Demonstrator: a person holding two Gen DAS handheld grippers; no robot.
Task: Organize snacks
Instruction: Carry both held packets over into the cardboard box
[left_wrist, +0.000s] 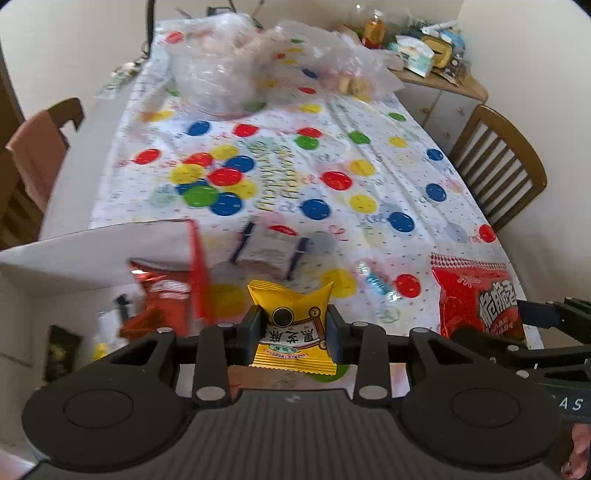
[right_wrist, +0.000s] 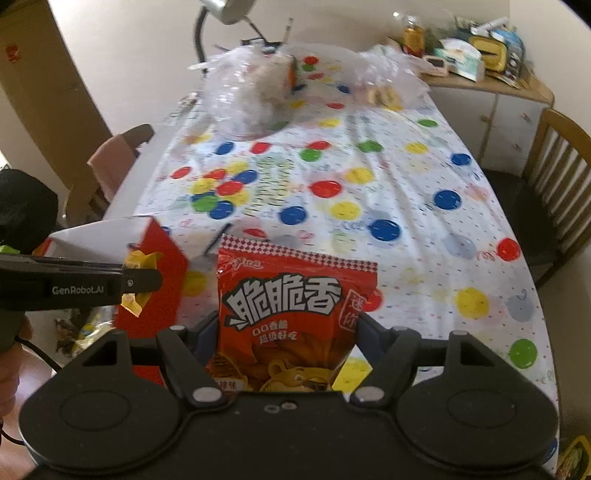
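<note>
Yellow snack packet (left_wrist: 291, 328) pinched betw. left gripper (left_wrist: 293, 326) fingers, held beside the red-and-white box (left_wrist: 110, 251). Red chip bag (right_wrist: 295, 317) clamped in right gripper (right_wrist: 286, 332), above the spotted tablecloth (right_wrist: 406, 192). Grey pouch (left_wrist: 269, 251) lies on cloth nearby.

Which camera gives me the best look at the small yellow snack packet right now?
The left wrist view: the yellow packet sits front-on and centred, clamped between the left gripper fingers, label readable. In the right wrist view only crinkled yellow edges of the packet show, side-on, mostly hidden behind the left gripper's finger, beside the red box.
</note>
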